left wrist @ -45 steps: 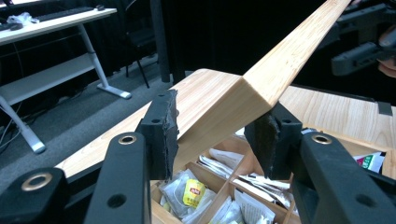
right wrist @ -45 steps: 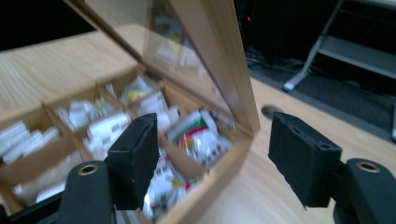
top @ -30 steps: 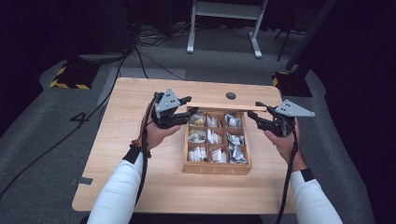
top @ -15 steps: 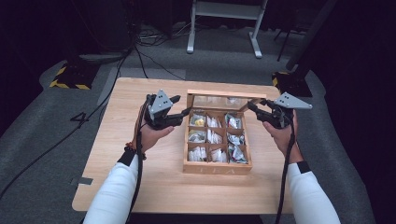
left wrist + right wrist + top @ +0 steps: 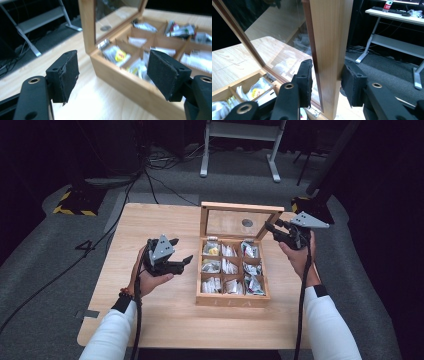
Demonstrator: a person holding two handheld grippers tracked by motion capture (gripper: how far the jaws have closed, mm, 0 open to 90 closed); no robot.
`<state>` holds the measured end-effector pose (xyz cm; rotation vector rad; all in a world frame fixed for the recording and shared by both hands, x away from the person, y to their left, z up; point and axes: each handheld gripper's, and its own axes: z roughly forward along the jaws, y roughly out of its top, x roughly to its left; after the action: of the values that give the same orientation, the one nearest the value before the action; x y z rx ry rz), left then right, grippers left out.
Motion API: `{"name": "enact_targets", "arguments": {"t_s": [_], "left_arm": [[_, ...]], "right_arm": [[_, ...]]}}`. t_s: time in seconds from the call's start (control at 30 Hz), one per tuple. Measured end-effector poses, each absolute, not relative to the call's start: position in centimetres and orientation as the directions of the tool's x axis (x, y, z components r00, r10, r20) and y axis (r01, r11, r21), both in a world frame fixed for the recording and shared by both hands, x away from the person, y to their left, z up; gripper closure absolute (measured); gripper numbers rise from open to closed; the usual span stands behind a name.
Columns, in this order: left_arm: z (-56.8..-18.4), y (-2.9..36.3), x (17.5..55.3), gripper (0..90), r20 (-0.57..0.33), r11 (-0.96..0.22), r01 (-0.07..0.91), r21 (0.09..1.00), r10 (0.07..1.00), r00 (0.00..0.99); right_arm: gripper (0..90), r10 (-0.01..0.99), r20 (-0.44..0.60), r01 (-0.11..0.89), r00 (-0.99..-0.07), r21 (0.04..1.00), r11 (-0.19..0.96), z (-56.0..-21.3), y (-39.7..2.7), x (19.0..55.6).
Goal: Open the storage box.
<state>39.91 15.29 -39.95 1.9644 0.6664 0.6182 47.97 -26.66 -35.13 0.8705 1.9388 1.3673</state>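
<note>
The wooden box (image 5: 232,270) is sitting near the middle of the table (image 5: 150,325), toward its far edge, with its glass-paned lid (image 5: 241,221) already standing upright, so the opening is looking all but finished. The right gripper (image 5: 272,229) is straddling the lid's right frame post with its jaws just closing in on it, one pad touching the wood, while the left gripper (image 5: 181,262), its jaws just opening and holding nothing, is hovering left of the box. The packets (image 5: 231,267) are lying untouched in the compartments, and their printing is too blurred to read.
</note>
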Motion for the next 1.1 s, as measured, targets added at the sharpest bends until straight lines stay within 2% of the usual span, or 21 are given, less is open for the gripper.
{"name": "enact_targets", "arguments": {"t_s": [0.4,1.1], "left_arm": [[-44.5,15.1,36.9,19.7,0.155,-0.547,0.264,0.795,0.604,0.782],[-49.3,15.9,35.4,17.0,0.070,-0.619,0.380,0.687,0.578,0.813]], "right_arm": [[65.3,0.818,-0.084,0.204,-0.569,0.950,0.239,-35.6,-26.4,50.0],[64.3,0.855,-0.022,0.263,-0.519,0.947,0.184,-36.3,-25.8,52.8]]}}
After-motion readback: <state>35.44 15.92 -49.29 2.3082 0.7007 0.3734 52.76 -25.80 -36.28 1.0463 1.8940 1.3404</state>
